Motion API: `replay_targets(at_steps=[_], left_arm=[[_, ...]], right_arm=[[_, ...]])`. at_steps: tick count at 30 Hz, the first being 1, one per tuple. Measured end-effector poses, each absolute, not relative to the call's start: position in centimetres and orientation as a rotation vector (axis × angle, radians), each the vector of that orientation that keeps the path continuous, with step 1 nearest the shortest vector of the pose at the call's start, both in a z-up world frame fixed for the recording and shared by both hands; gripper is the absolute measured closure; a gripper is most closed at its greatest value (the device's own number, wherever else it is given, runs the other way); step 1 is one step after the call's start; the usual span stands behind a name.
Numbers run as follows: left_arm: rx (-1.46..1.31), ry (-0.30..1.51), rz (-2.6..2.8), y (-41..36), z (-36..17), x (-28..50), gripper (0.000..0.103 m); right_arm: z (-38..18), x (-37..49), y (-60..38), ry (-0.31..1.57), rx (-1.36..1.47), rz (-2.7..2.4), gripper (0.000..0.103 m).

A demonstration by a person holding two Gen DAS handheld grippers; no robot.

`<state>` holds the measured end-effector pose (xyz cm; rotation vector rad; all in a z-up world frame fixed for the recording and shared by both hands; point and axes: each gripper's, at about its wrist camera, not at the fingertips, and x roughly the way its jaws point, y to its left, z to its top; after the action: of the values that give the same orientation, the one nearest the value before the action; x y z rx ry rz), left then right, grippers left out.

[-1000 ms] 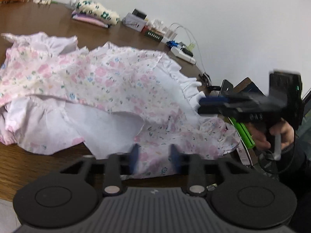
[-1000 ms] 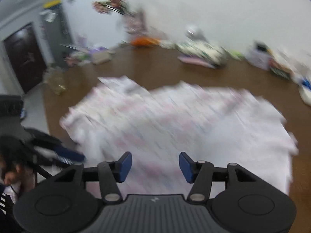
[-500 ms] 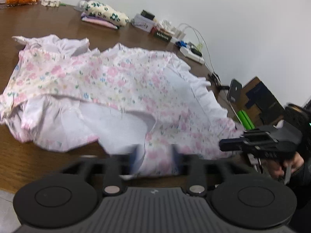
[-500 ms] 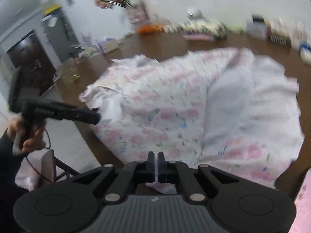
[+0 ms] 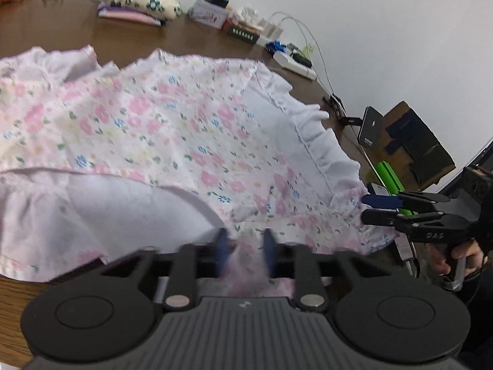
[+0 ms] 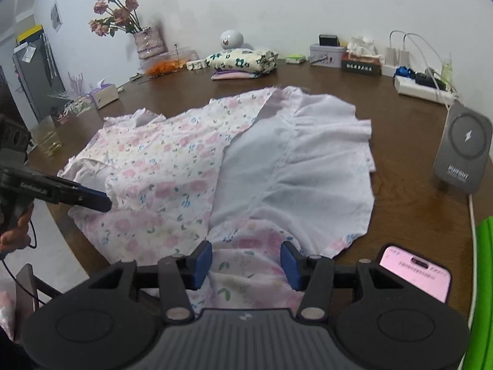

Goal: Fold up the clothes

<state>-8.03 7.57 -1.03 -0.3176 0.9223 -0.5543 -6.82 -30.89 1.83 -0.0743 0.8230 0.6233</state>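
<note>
The floral garment (image 6: 172,166) lies spread on the desk (image 6: 409,191), its long axis running side to side, near hem draped over the desk edge toward both claws. The left claw (image 5: 243,254) is closing, hem cloth between its blurred pads. The right claw (image 6: 246,260) is opening, straddling the hem without pinching it.

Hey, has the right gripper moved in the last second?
Yes. The right gripper has come down the dress edge, from beside the charger toward the near corner.
</note>
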Motion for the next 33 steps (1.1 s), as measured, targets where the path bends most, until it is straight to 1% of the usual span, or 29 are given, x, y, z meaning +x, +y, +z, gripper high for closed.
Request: replay_targets(at_steps=[2,3,5,8,9,11,12,13,14,17,19,23,26,28,30,32,33], left_arm=[[-0.338,0.917,-0.559,8.0,-0.7,-8.2,0.098],[-0.348,0.905,-0.561,8.4,-0.3,-8.5,0.099],[-0.367,0.886,-0.569,9.3,0.5,-9.1,0.099],[-0.355,0.876,-0.559,10.2,1.3,-9.8,0.099],[-0.349,0.878,-0.554,10.4,1.4,-9.9,0.099],[-0.346,0.889,-0.552,10.7,1.4,-9.9,0.099],[-0.345,0.894,-0.548,10.9,1.5,-9.8,0.099],[-0.345,0.897,-0.546,11.0,1.5,-9.8,0.099],[-0.345,0.898,-0.544,11.1,1.5,-9.9,0.099],[-0.346,0.896,-0.535,11.4,1.4,-10.1,0.099],[-0.372,0.897,-0.54,12.0,1.3,-10.4,0.099],[-0.393,0.9,-0.544,13.0,1.5,-11.0,0.1],[-0.392,0.914,-0.523,13.9,1.2,-11.1,0.101],[-0.404,0.926,-0.512,14.3,0.7,-11.0,0.101],[-0.402,0.932,-0.524,14.2,0.3,-11.0,0.101],[-0.391,0.931,-0.531,13.8,0.0,-10.9,0.101],[-0.387,0.933,-0.531,13.6,-0.2,-10.9,0.101]], right_arm=[[1.4,-6.8,-30.5,0.836,-0.095,0.627,0.081],[1.3,-6.9,-30.5,0.846,-0.106,0.642,0.1],[1.6,-7.8,-30.4,0.833,-0.138,0.687,0.099],[2.6,-10.0,-30.4,0.756,-0.225,0.816,0.099],[3.0,-10.6,-30.4,0.73,-0.249,0.855,0.098],[3.7,-11.0,-30.4,0.67,-0.261,0.896,0.08],[4.0,-10.7,-30.3,0.656,-0.246,0.906,0.055],[4.1,-10.3,-30.1,0.656,-0.228,0.92,0.037],[4.1,-9.8,-29.8,0.659,-0.212,0.939,0.036],[3.1,-8.1,-28.2,0.722,-0.2,0.989,0.04],[1.8,-7.6,-27.0,0.777,-0.241,0.991,0.048],[0.8,-8.3,-27.2,0.805,-0.239,1.072,0.048],[1.4,-8.5,-27.8,0.789,-0.202,1.111,0.044],[2.3,-7.8,-28.6,0.757,-0.132,1.096,0.032],[3.1,-6.1,-28.6,0.748,-0.109,0.951,0.031],[3.3,-4.3,-27.5,0.754,-0.171,0.78,0.034],[3.1,-3.4,-26.9,0.766,-0.21,0.727,0.045]])
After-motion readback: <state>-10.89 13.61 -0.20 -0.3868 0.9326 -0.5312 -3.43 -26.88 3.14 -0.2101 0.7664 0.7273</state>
